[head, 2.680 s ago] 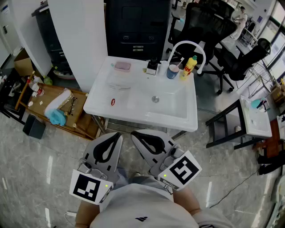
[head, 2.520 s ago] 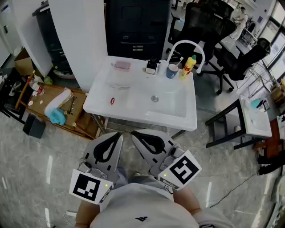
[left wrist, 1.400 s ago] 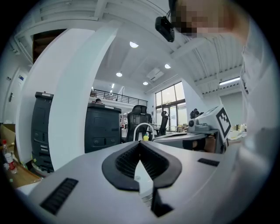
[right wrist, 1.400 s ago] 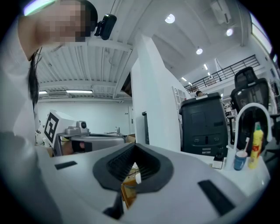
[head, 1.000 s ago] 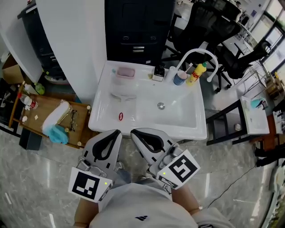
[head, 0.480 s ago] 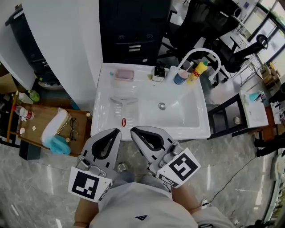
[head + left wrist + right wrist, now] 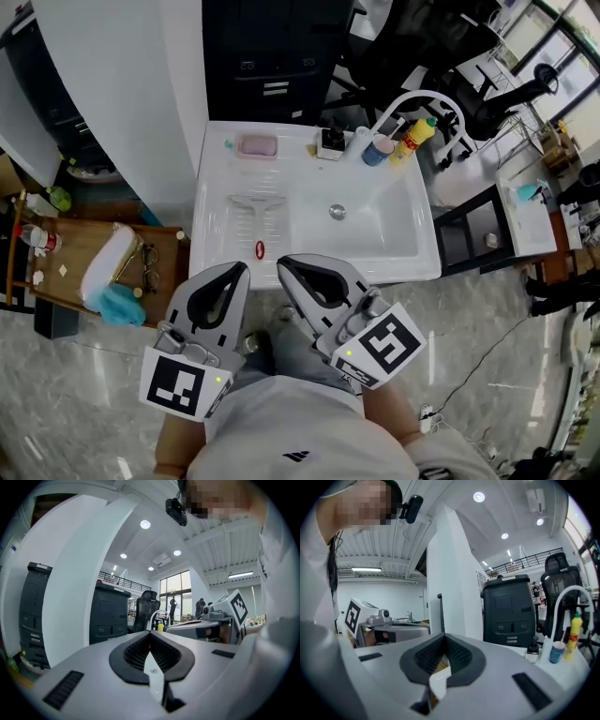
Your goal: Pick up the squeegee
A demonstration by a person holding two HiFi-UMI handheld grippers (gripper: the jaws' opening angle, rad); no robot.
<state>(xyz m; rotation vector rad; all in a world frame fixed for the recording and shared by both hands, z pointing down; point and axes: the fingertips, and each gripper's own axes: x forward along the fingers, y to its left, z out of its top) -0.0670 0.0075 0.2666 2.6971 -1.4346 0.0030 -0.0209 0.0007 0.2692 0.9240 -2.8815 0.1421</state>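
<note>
The squeegee [image 7: 259, 217] is a clear plastic one with a red end. It lies on the left ledge of the white sink [image 7: 412, 267], blade away from me. In the head view my left gripper [image 7: 240, 270] and right gripper [image 7: 284, 265] sit side by side just short of the sink's front rim, both shut and empty. The red end lies just beyond their tips. From the left gripper view the left gripper [image 7: 150, 635] has its jaws closed on nothing. The right gripper [image 7: 444, 637] looks the same in its own view. Neither gripper view shows the squeegee.
A pink soap dish [image 7: 256, 145], a blue cup [image 7: 379, 150], a yellow bottle [image 7: 415, 139] and an arched white faucet [image 7: 412, 98] line the sink's back edge. A white pillar [image 7: 112, 94] and low wooden table [image 7: 89, 248] stand left, a black side table [image 7: 459, 234] right.
The sink has drawn closer and now lies just beyond the gripper tips. Both grippers stayed shut and side by side.
</note>
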